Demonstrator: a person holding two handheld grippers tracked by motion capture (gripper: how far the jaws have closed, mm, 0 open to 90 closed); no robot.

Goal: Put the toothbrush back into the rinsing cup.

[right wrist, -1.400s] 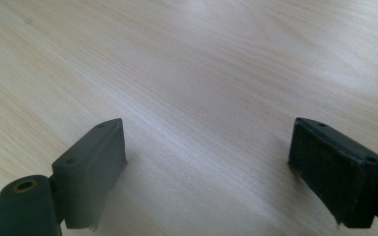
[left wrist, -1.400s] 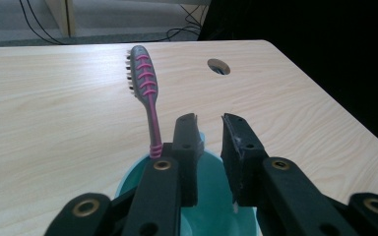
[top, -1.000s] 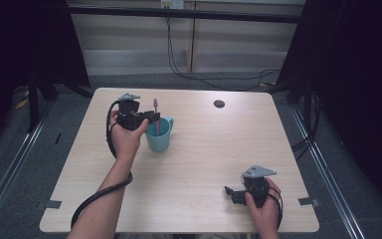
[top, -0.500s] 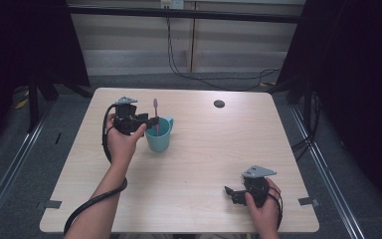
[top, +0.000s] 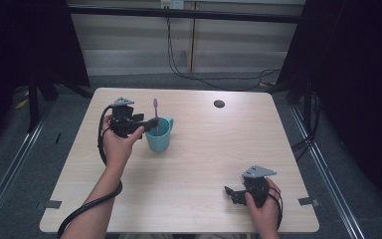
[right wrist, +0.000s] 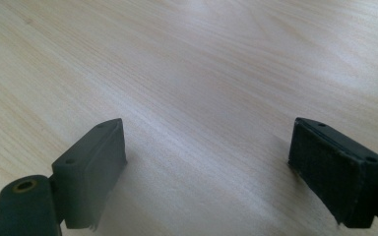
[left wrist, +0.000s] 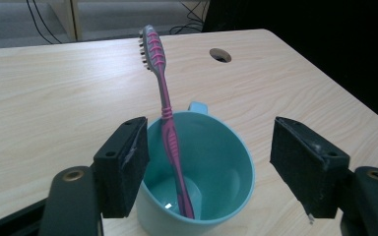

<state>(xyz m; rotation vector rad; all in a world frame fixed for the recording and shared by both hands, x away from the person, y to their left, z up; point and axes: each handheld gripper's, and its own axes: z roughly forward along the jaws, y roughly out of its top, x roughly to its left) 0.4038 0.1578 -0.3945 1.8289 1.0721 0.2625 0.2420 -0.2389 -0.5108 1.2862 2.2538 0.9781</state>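
On wood table [top: 194,164], toothbrush [left wrist: 163,105] was just released into cup [left wrist: 211,162] by opening left gripper [left wrist: 211,169]; right gripper [right wrist: 221,172] open, idle.

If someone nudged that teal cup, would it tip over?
Probably not easily: the cup looks wide and squat on the flat table. The tall toothbrush leaning inside would likely shift or rattle. The cup looks like light plastic, so it may slide.

mug [left wrist: 211,162]: teal | toothbrush [left wrist: 165,108]: pink (grey ribs) | table [top: 204,164]: pale woodgrain
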